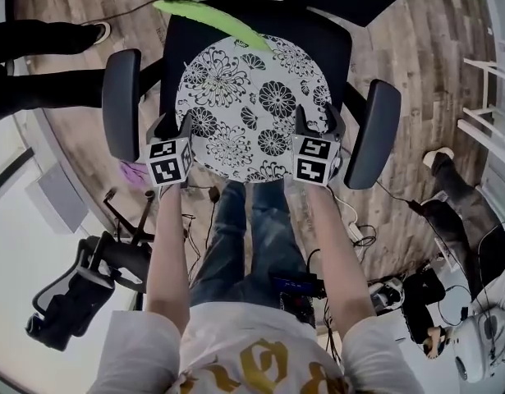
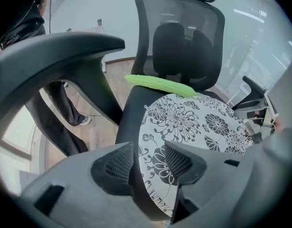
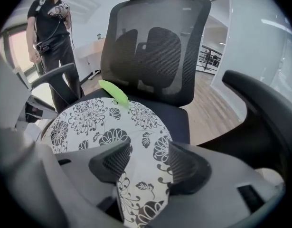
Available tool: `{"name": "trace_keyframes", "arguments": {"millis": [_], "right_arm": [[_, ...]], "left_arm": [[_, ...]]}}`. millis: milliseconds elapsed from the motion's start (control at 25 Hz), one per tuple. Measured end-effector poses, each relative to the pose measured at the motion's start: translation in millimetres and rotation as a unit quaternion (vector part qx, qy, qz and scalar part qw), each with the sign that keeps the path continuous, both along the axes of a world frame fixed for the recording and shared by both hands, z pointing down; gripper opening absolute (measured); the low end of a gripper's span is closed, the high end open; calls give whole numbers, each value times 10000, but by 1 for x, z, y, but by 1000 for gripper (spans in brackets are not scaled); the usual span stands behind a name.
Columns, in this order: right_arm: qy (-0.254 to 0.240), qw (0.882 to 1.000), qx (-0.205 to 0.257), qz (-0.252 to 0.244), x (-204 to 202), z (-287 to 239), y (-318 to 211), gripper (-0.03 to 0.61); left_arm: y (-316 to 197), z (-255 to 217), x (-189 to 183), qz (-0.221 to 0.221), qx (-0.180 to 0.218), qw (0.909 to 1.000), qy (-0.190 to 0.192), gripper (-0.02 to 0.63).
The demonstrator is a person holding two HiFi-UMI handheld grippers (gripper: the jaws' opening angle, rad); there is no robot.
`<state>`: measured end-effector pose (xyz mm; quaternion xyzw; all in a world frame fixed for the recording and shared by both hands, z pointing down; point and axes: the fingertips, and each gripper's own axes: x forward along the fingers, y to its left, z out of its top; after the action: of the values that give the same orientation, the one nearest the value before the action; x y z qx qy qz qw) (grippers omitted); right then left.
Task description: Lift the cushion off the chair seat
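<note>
A round white cushion [image 1: 252, 105] with black flower print lies on the seat of a black office chair [image 1: 174, 48]. A long green pod-shaped thing [image 1: 211, 19] rests across its back edge. My left gripper [image 1: 175, 123] is at the cushion's front left rim, jaws apart. In the left gripper view the cushion's [image 2: 193, 122] edge runs between the jaws of the left gripper [image 2: 148, 161], and the pads do not press on it. My right gripper [image 1: 318, 120] is at the front right rim. The right gripper [image 3: 148, 164] also straddles the cushion [image 3: 98, 122], open.
The chair's armrests [image 1: 121, 101] [image 1: 375, 134] flank both grippers closely. The mesh backrest [image 3: 155, 46] rises behind the cushion. A person [image 3: 51, 27] stands to the chair's left. Another black chair [image 1: 80, 281] and cables [image 1: 359, 232] are on the wooden floor.
</note>
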<state>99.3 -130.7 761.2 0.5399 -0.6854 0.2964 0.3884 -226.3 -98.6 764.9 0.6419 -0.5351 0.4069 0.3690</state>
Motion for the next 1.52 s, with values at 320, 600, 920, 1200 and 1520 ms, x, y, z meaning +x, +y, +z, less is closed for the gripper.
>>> {"name": "trace_keyframes", "arguments": {"millis": [320, 600, 920, 1200, 1520], "right_arm": [[355, 9989, -232, 198, 24, 26, 0, 228], [461, 9978, -449, 160, 27, 46, 7, 233], [385, 9968, -582, 379, 29, 51, 6, 235], [331, 9956, -613, 633, 32, 52, 7, 241], [-30, 9943, -939, 501, 25, 55, 9, 76]], "left_arm": [[-2, 16, 0, 155, -115, 9997, -124, 181], [1, 35, -2, -235, -374, 9990, -10, 183], [2, 43, -4, -139, -666, 9973, -278, 179], [2, 40, -2, 12, -732, 9968, -316, 26], [3, 33, -2, -26, -665, 9977, -129, 20]]}}
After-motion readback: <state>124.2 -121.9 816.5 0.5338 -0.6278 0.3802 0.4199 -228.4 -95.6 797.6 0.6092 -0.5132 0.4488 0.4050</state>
